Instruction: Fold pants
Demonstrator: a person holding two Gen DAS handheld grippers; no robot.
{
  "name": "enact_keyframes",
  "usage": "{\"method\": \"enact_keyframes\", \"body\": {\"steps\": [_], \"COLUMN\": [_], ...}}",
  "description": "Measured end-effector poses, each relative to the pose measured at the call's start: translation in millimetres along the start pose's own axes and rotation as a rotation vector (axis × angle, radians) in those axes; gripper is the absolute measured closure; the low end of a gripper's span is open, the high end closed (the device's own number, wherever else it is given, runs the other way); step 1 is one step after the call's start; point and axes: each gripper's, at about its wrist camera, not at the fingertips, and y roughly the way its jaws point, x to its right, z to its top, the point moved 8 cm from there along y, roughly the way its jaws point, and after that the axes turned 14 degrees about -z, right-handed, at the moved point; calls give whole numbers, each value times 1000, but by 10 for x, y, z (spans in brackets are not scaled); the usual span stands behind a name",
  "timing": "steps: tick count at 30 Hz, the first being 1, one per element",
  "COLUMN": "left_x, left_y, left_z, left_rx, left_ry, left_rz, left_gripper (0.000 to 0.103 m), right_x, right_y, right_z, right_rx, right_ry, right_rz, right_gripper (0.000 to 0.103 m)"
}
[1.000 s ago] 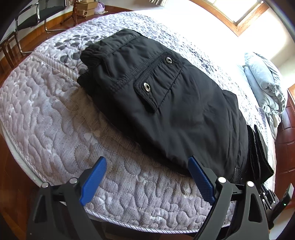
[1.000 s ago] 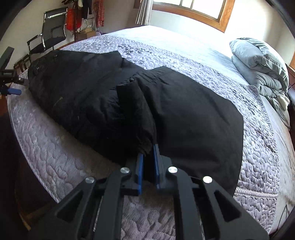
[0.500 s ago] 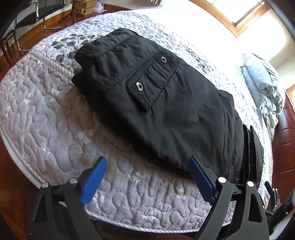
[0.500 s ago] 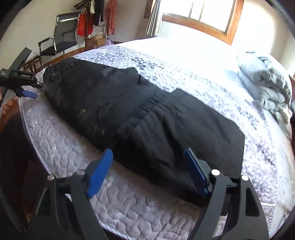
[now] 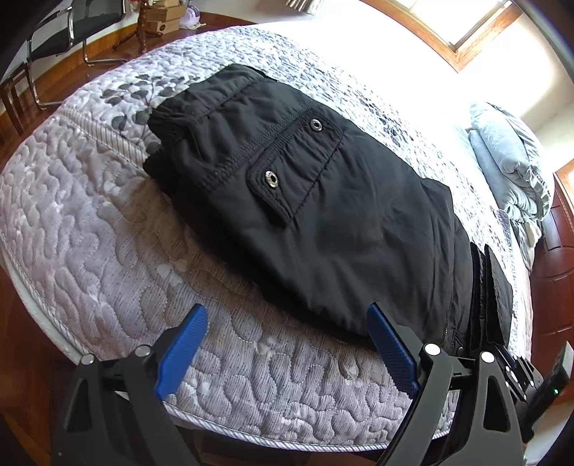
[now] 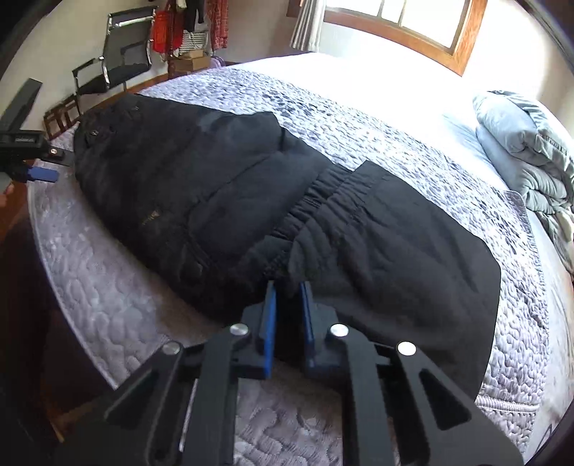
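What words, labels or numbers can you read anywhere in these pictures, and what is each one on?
None can be read for certain.
Left gripper body: a strip of pale lettering, too blurred to read.
Black pants: a small faint mark on the fabric, too dim to make out.
Cardboard boxes on the floor beyond the bed: a small round mark, too small to read.
Snap buttons on the pants' pocket flap: no lettering visible.

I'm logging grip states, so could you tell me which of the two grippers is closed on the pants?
The right gripper: its blue fingers pinch the pants edge, while the left gripper stands wide open.
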Motion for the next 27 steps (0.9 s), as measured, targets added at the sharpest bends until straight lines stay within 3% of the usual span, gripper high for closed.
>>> {"method": "enact_keyframes", "body": {"steps": [4,11,14,15,18,21,24,27], "left_x": [82,325,385,400,479,545,575,524], "left_y": [-44,-136,-196,-218,-308,-358,-370,-294], "left_z": [6,53,101,120,173,189,216,206], "left_rx": [16,52,77,86,125,133,131,79], "left_ry": [24,120,154,165,221,266,284,231], "left_rz": [12,40,62,76,113,142,145,65], "left_gripper": [12,12,12,12,12,10,7,4], "right_x": [-106,-149,-167,-173,-173,-50,214,528], "right_y": [3,143,143,123,77,-11,-102,-159], "right_z": [-71,-164,-150,-144,-115,-106,-93,-152], "right_rx": [-8,-45,-46,-46,-39,-40,-27,-21], "right_ry": [-46,-11,-20,-23,-26,55,176,288], "right_rz": [14,43,43,40,34,73,92,72], "right_gripper": [92,89,81,74,74,69,56,53]}}
